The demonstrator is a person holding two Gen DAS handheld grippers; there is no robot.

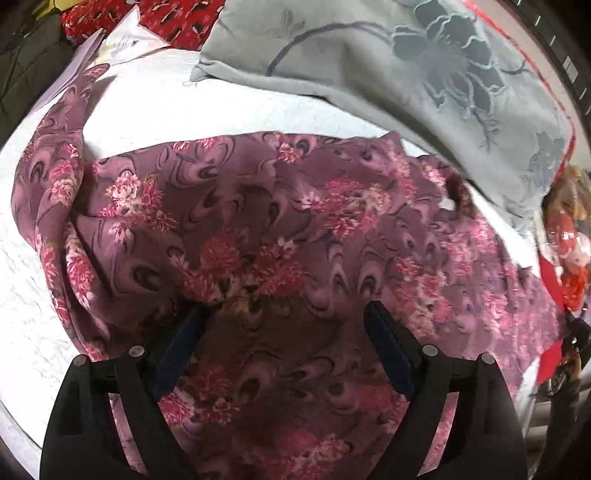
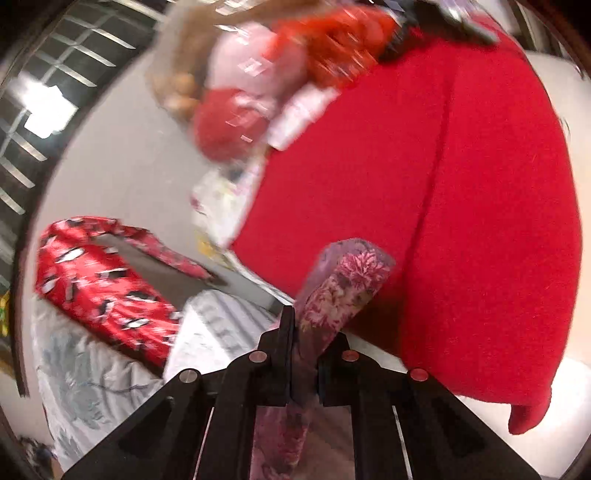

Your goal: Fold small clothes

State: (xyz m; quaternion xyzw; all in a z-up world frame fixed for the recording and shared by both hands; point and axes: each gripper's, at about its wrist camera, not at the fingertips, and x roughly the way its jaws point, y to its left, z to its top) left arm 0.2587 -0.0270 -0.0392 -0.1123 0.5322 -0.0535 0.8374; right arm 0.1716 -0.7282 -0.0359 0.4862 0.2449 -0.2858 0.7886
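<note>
A mauve garment with pink flower print point(image 1: 258, 221) lies spread and rumpled on a white bed sheet point(image 1: 29, 280). My left gripper point(image 1: 284, 317) is open, its two fingers point(image 1: 388, 343) apart just above the cloth near its front part. My right gripper point(image 2: 306, 332) is shut on an edge of the same flowered garment point(image 2: 343, 284), which sticks up between the fingers and is lifted in the air. The right wrist view is blurred by motion.
A grey flowered pillow point(image 1: 406, 62) lies at the back of the bed. White paper point(image 1: 125, 44) and a red patterned cloth point(image 1: 177, 18) sit at the back left. A large red cloth point(image 2: 461, 184) fills the right wrist view, with a red patterned cloth point(image 2: 103, 288) at left.
</note>
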